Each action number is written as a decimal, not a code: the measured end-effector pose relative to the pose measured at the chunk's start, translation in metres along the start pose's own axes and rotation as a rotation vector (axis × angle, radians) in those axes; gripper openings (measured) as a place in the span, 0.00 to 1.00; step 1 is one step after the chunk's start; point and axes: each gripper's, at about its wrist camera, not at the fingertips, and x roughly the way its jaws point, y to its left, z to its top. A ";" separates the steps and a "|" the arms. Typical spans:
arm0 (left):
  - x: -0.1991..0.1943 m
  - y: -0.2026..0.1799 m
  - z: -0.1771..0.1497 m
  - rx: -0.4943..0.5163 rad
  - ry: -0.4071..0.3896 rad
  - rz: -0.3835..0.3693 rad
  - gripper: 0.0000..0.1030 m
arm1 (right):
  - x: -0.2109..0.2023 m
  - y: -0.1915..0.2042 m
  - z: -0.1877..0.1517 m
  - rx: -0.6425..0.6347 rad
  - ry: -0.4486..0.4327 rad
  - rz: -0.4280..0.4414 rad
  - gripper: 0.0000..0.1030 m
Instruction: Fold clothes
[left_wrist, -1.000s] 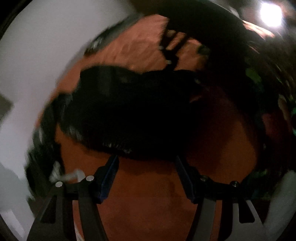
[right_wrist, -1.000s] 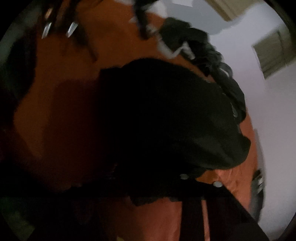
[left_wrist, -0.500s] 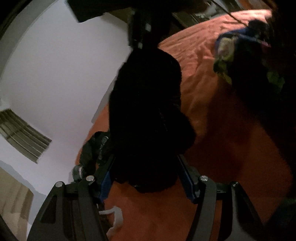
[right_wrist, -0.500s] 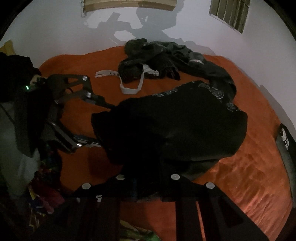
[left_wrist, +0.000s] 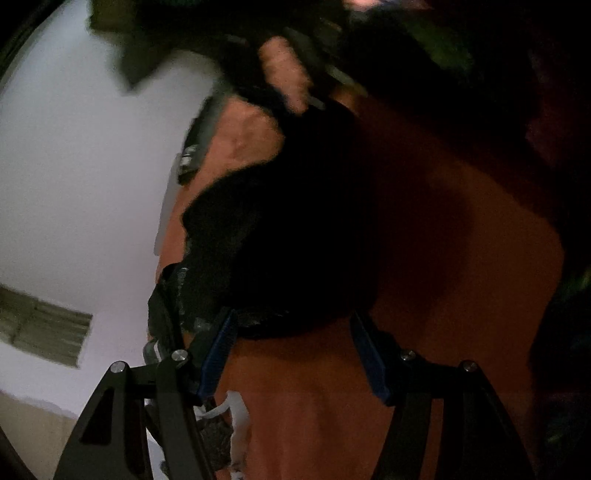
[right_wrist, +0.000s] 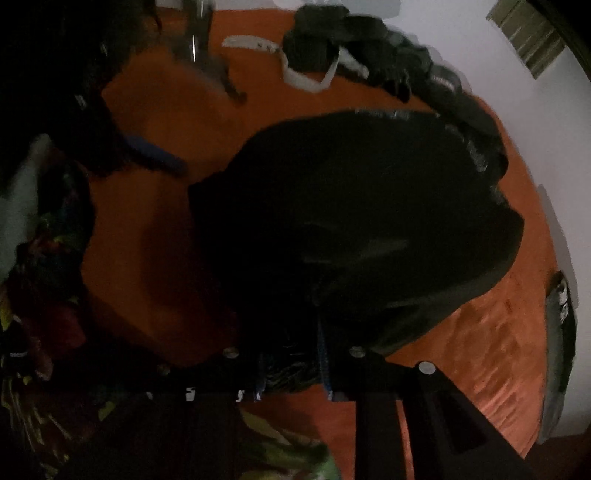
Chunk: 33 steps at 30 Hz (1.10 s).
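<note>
A black garment (right_wrist: 362, 221) lies bunched on the orange bed cover (right_wrist: 491, 354). My right gripper (right_wrist: 291, 373) is shut on the black garment's near edge, with cloth between its blue pads. In the left wrist view the same black garment (left_wrist: 291, 243) lies just beyond my left gripper (left_wrist: 295, 350), whose blue-padded fingers stand wide apart with only orange cover between them. The left gripper also shows blurred at the top left of the right wrist view (right_wrist: 207, 55).
A heap of dark clothes (right_wrist: 376, 55) with a white strap (right_wrist: 306, 77) lies at the far side of the bed by the white wall (left_wrist: 74, 166). Colourful patterned fabric (right_wrist: 40, 314) sits at the left edge. A grey item (right_wrist: 557, 350) lies at the right bed edge.
The left gripper has swung away from the garment, which it no longer surrounds. The right gripper has dropped closer to the bed, still gripping the black cloth.
</note>
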 end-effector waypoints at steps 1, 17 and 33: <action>-0.003 0.004 0.004 -0.018 -0.016 0.008 0.65 | 0.000 -0.002 -0.001 0.013 -0.002 0.006 0.20; 0.032 -0.020 0.008 -0.024 0.149 -0.135 0.76 | -0.021 -0.032 -0.034 0.062 -0.042 0.062 0.52; 0.020 0.087 -0.044 -0.322 0.168 -0.054 0.76 | -0.023 -0.044 -0.098 -0.183 -0.090 -0.104 0.73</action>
